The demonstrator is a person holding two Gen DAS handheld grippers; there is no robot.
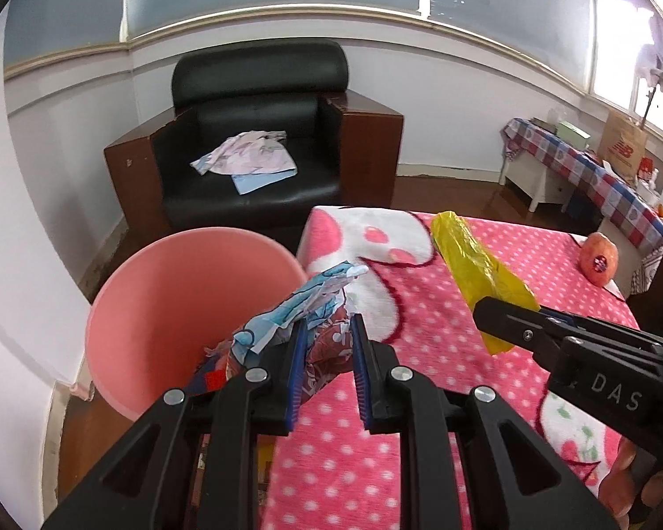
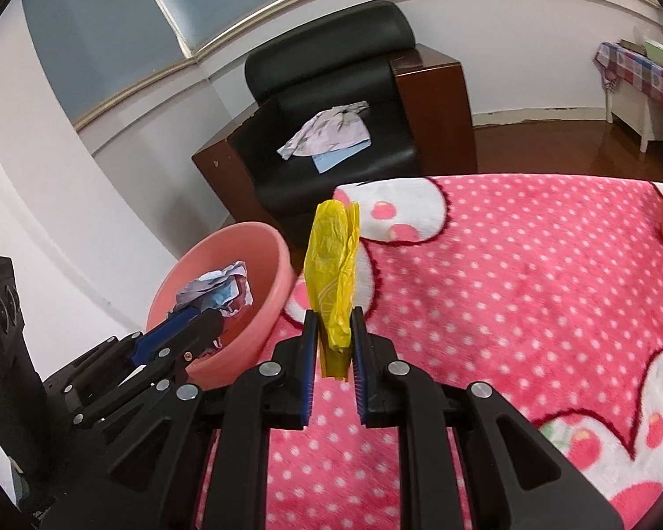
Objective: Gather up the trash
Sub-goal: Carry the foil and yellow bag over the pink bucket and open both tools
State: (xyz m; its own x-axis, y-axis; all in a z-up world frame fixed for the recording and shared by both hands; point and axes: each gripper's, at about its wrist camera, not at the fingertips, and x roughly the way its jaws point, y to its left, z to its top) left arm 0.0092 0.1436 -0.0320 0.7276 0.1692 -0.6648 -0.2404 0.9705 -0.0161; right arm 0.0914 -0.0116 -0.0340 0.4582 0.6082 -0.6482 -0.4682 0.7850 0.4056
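Trash: left tongs (image 1: 329, 335) clamp the wrapper (image 1: 296, 309) over the bin (image 1: 154, 291); right tongs (image 2: 333, 335) clamp the yellow bag (image 2: 333, 265) beside it. Centre each load above the rim before releasing.

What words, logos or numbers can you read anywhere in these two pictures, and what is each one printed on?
"DAS": white letters on the black body of the right gripper, left wrist view; the start may be cut off.
Red logo on the brown paper bag: wording too blurred to read.
Round sticker on the orange fruit: too small to read.
Crumpled printed wrapper in the left gripper: no legible text.
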